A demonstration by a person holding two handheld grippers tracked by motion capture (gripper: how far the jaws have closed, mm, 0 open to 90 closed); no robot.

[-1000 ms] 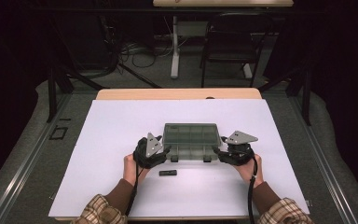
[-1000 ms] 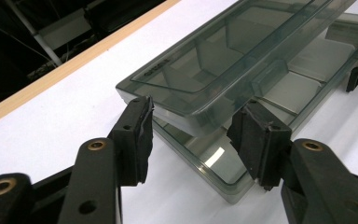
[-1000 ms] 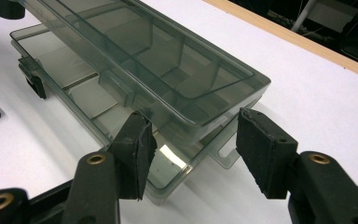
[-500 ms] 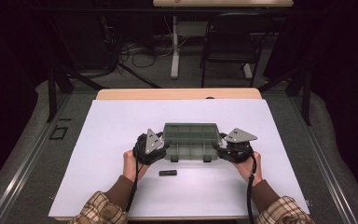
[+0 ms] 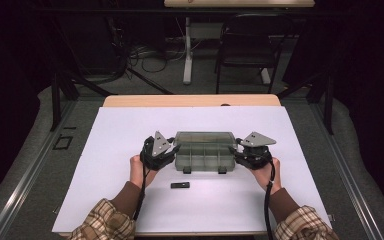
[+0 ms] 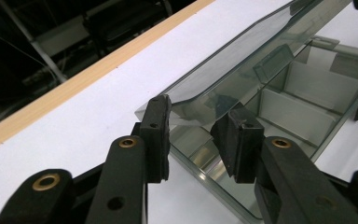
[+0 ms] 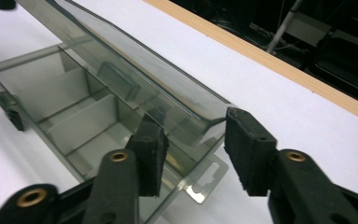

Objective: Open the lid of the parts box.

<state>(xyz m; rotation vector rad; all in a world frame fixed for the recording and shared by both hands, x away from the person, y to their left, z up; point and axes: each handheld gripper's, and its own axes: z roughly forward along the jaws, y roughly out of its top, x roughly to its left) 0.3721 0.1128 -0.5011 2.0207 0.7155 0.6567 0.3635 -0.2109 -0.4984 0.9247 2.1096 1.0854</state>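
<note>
A smoky clear compartment box (image 5: 205,159) lies on the white table cover, its hinged lid (image 5: 205,137) tilted partway up. My left gripper (image 5: 172,150) is at the box's left end and my right gripper (image 5: 237,152) at its right end. In the left gripper view the lid (image 6: 233,60) has its corner between the jaws of my left gripper (image 6: 198,122), one jaw outside, the other over the compartments. The right gripper view shows my right gripper (image 7: 193,135) astride the lid (image 7: 135,88) in the same way. Both pairs of jaws have just been closing; a gap still shows beside the lid.
A small flat black piece (image 5: 180,185) lies on the white cover (image 5: 110,150) in front of the box. The table's wooden far edge (image 5: 190,100) runs behind it. A chair (image 5: 245,45) and cables stand on the dark floor beyond.
Both grippers have drawn in against the box's ends and their jaws stand narrower. The left hand has risen slightly. The black piece has not moved.
</note>
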